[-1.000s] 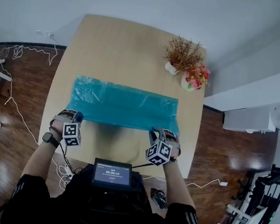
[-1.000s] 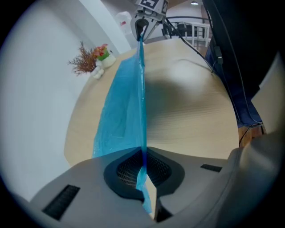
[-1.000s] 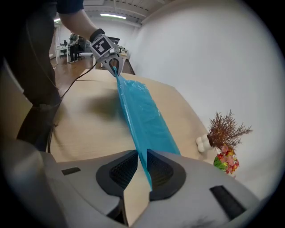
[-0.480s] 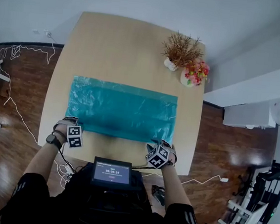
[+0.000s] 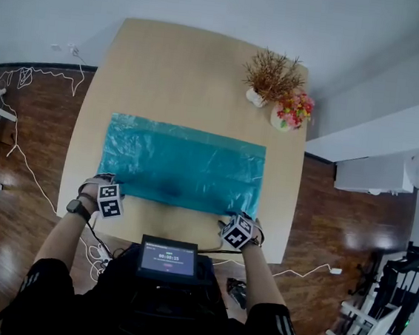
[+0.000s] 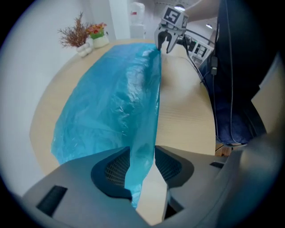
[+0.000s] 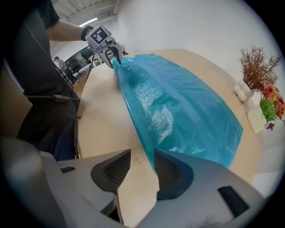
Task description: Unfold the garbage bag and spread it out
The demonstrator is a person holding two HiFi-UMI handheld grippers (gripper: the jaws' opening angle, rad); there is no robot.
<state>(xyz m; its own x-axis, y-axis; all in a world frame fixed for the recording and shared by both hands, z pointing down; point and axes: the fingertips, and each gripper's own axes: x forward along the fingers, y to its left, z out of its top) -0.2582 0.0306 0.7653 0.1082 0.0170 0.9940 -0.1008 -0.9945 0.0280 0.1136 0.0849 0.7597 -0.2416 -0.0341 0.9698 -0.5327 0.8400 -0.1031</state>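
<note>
The garbage bag (image 5: 184, 164) lies opened out flat as a long teal sheet across the tabletop (image 5: 175, 70). Its long near edge runs along the table's near edge, set a little back from it, and its short ends reach close to the left and right edges. My left gripper (image 6: 143, 165) points down at the bag's near left corner. Its jaws have just been opening and stand apart, with the corner's film standing loose between them; it seems to brush one pad, though I can't be sure. My right gripper (image 7: 141, 168) is at the near right corner, jaws likewise just opened and apart, with bare tabletop between them and the bag's edge just beside one jaw. A dried plant (image 5: 271, 76) and a pot of flowers (image 5: 293, 111) stand near the far right corner, apart from the bag.
</note>
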